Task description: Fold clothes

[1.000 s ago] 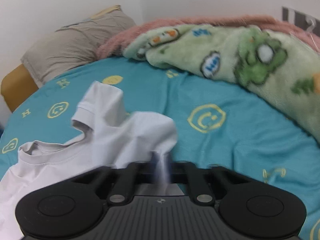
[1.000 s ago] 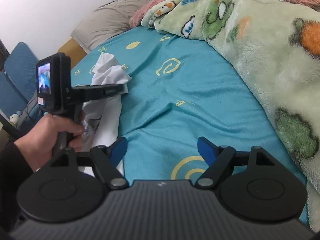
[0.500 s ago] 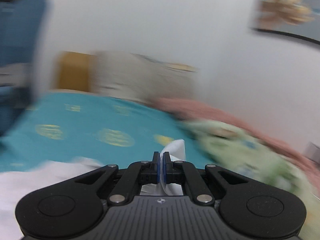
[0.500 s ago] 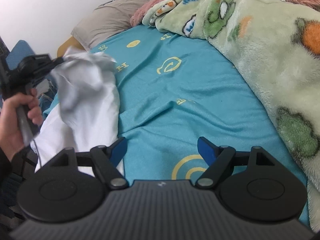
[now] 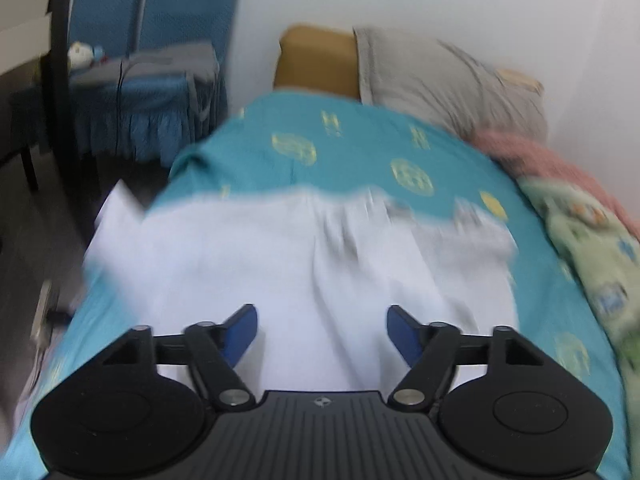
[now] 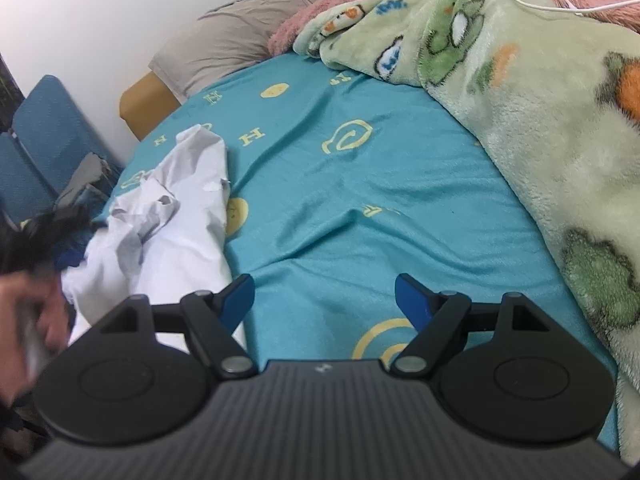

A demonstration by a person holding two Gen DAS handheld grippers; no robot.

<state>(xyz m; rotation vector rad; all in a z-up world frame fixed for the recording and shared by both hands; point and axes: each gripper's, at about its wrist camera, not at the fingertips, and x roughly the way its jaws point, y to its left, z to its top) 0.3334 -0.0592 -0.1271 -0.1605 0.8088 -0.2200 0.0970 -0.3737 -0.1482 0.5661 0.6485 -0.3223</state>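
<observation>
White shirt (image 5: 304,264) lies spread on the teal bed sheet (image 5: 360,148) just ahead of my left gripper (image 5: 322,330), whose jaws gape empty; my right gripper (image 6: 324,300), also spread wide, has the shirt off to its left.

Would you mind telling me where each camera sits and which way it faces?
Left wrist: behind the open left gripper, above the white shirt, facing the pillow.
Right wrist: behind the open right gripper, over the teal sheet; the blurred left hand shows at the left edge.
Shared: shirt, sheet, pillow, green blanket.
</observation>
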